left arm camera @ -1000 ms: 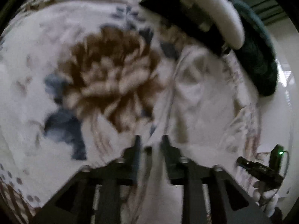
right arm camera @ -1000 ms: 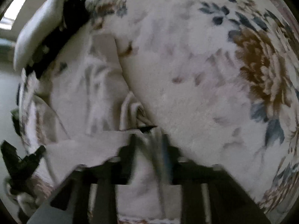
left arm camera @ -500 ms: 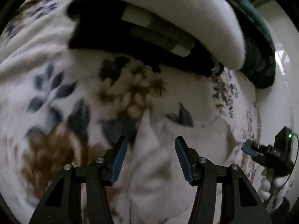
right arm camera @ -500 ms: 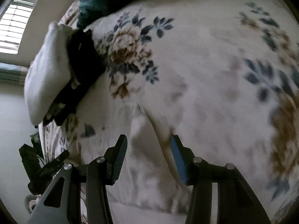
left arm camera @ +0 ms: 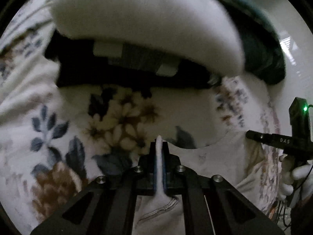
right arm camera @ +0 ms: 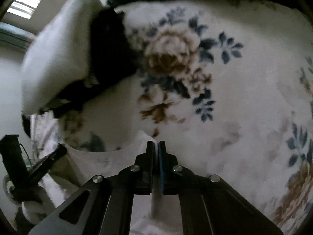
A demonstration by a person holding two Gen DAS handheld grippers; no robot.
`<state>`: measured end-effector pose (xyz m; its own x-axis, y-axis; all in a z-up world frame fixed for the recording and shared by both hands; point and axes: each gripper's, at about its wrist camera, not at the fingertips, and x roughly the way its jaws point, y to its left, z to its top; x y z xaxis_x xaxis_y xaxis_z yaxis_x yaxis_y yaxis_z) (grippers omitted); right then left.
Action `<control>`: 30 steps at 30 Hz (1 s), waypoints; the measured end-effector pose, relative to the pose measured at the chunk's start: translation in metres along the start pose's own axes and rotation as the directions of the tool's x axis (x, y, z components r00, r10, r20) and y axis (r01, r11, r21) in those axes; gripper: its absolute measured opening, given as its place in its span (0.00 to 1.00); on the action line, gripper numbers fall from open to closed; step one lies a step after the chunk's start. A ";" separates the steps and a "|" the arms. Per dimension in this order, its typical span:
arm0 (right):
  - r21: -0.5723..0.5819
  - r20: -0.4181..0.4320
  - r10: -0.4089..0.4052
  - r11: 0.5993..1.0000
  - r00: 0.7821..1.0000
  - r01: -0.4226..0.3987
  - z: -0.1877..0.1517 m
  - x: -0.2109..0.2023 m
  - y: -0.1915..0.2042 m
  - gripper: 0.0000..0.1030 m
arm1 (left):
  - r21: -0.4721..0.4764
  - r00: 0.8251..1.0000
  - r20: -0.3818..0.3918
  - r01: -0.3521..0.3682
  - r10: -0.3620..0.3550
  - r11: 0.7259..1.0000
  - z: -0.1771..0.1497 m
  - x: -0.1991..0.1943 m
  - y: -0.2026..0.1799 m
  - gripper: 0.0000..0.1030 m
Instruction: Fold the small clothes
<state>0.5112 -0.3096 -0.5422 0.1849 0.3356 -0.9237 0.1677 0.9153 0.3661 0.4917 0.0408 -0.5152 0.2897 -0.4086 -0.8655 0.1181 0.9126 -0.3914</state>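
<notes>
A small white garment [left arm camera: 211, 156] lies on a floral blanket [left arm camera: 121, 117]. My left gripper [left arm camera: 159, 146] is shut on a pinched corner of the garment's upper edge, with white cloth standing up between the blue pads. My right gripper [right arm camera: 156, 145] is shut on the other upper corner of the same garment [right arm camera: 101, 158]. The garment's curved edge spans between the two grippers. Each gripper shows at the edge of the other's view, the right one [left arm camera: 281, 141] and the left one [right arm camera: 39, 164].
A white pillow [left arm camera: 148, 25] rests on a black item [left arm camera: 125, 70] just beyond the garment; both show in the right wrist view, pillow [right arm camera: 56, 58] and black item [right arm camera: 109, 49]. A dark teal cloth [left arm camera: 260, 45] lies behind. The blanket [right arm camera: 234, 98] stretches right.
Both grippers were shut on cloth a second ago, opened half a second ago, moved toward the pillow, and have now shut on the garment's upper corners.
</notes>
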 end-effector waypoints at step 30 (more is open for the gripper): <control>0.079 -0.203 0.038 0.997 0.979 -0.022 -0.333 -0.081 -0.092 0.51 | -0.246 0.974 -0.181 0.089 -0.136 0.965 -0.273 -0.124 0.035 0.34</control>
<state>0.1586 -0.3472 -0.5390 -0.0090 0.4083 -0.9128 0.2399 0.8871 0.3944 0.2003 0.1203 -0.5066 0.0939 -0.5239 -0.8466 -0.0936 0.8420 -0.5314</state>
